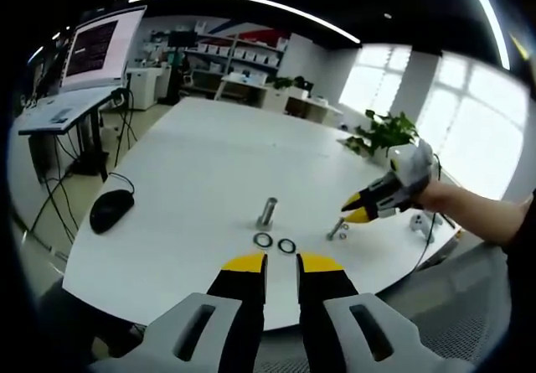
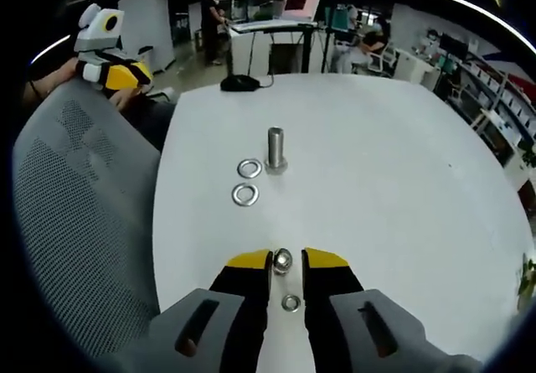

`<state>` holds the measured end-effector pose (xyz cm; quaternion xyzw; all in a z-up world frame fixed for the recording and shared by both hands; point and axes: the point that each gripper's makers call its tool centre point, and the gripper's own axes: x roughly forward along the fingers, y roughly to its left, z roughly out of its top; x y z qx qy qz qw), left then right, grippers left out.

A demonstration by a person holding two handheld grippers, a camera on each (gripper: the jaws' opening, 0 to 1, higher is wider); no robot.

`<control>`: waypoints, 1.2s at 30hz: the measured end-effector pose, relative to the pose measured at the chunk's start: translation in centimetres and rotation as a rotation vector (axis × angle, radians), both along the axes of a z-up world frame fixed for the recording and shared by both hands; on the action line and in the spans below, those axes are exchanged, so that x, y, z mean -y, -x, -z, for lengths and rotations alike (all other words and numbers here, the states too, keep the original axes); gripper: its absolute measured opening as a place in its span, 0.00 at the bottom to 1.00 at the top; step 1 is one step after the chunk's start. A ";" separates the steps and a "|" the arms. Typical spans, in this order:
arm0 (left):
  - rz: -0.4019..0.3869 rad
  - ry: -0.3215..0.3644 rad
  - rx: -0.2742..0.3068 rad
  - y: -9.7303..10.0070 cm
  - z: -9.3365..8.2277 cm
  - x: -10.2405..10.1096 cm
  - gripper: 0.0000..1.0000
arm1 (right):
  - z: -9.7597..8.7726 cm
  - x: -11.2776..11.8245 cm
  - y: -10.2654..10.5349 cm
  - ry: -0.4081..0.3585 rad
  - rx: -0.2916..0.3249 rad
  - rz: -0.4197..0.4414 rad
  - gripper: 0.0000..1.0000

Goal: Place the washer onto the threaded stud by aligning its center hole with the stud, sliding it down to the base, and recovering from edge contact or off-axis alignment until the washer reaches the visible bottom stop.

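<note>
The steel threaded stud point(image 1: 268, 212) point(image 2: 275, 149) stands upright on the white table point(image 1: 193, 163) point(image 2: 394, 180). Two flat washers point(image 1: 263, 240) point(image 1: 287, 246) lie beside its base, seen too in the right gripper view point(image 2: 249, 168) point(image 2: 244, 194). My left gripper point(image 1: 282, 264) hovers just short of the washers, open with nothing between its jaws. My right gripper point(image 2: 286, 260) point(image 1: 358, 208) is open low over a second small bolt point(image 2: 282, 260) point(image 1: 337, 229), whose head sits between the yellow tips without being clamped. A small nut point(image 2: 291, 303) lies close behind it.
A black mouse point(image 1: 110, 209) point(image 2: 239, 82) lies near a table edge. A grey mesh chair back point(image 2: 75, 222) stands against the table beside the washers. A desk with a monitor point(image 1: 100, 50) and a potted plant point(image 1: 381, 134) stand beyond the table.
</note>
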<state>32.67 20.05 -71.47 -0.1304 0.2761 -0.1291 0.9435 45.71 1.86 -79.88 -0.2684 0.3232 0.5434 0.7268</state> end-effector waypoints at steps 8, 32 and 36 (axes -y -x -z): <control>0.000 0.000 0.001 0.0 0.0 0.0 0.11 | -0.9 0.0 -0.8 -0.051 0.006 0.051 0.15; -0.002 0.004 0.004 0.0 0.0 0.0 0.11 | 0.1 0.5 -0.5 -0.004 0.000 0.037 0.15; -0.001 0.004 0.003 0.0 0.0 0.0 0.11 | -0.1 0.6 -0.9 -0.015 0.011 0.050 0.15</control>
